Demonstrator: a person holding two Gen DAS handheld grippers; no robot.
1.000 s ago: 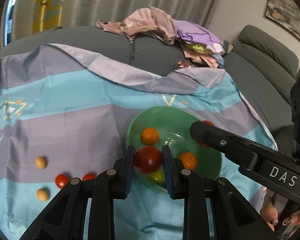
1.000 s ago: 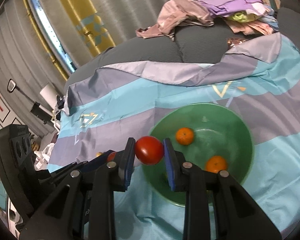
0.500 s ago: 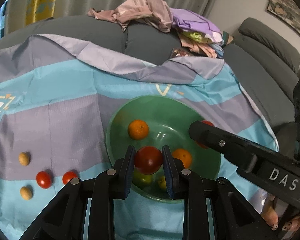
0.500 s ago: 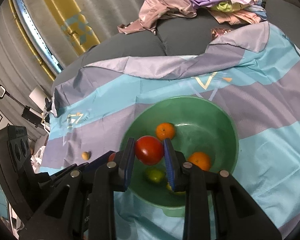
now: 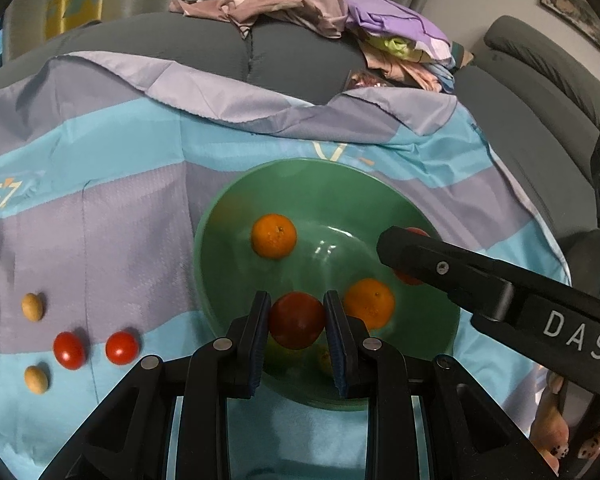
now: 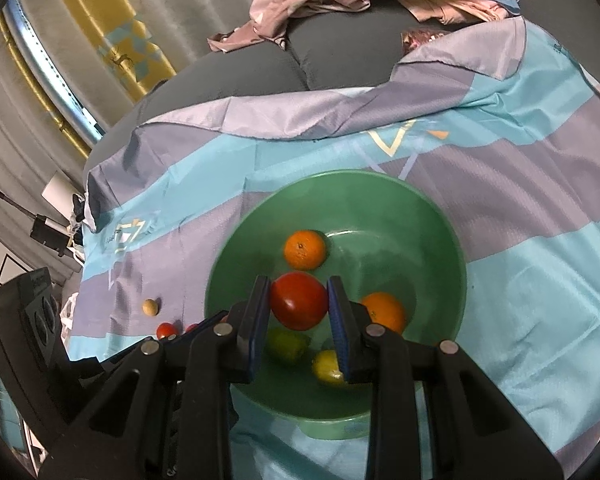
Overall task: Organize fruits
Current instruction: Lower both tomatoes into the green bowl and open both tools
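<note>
A green bowl (image 5: 228,224) sits on a blue and purple striped cloth; it also shows in the right wrist view (image 6: 440,232). It holds two oranges (image 5: 274,236) (image 6: 305,250) and two yellow-green fruits (image 6: 288,346). My left gripper (image 5: 297,320) is shut on a red tomato (image 5: 297,320) above the bowl's near side. My right gripper (image 6: 299,302) is shut on another red tomato (image 6: 299,302) over the bowl. The right gripper's finger (image 5: 440,264) crosses the left wrist view. Two small tomatoes (image 5: 69,350) and two tan fruits (image 5: 33,307) lie on the cloth left of the bowl.
The cloth (image 5: 120,168) covers a grey sofa (image 5: 292,56). A pile of clothes (image 5: 340,12) lies at the back. A window with yellow curtains (image 6: 100,40) is at far left in the right wrist view.
Both grippers, each still holding its tomato, have moved forward over the bowl. The bowl now looks nearer and more central in both views.
</note>
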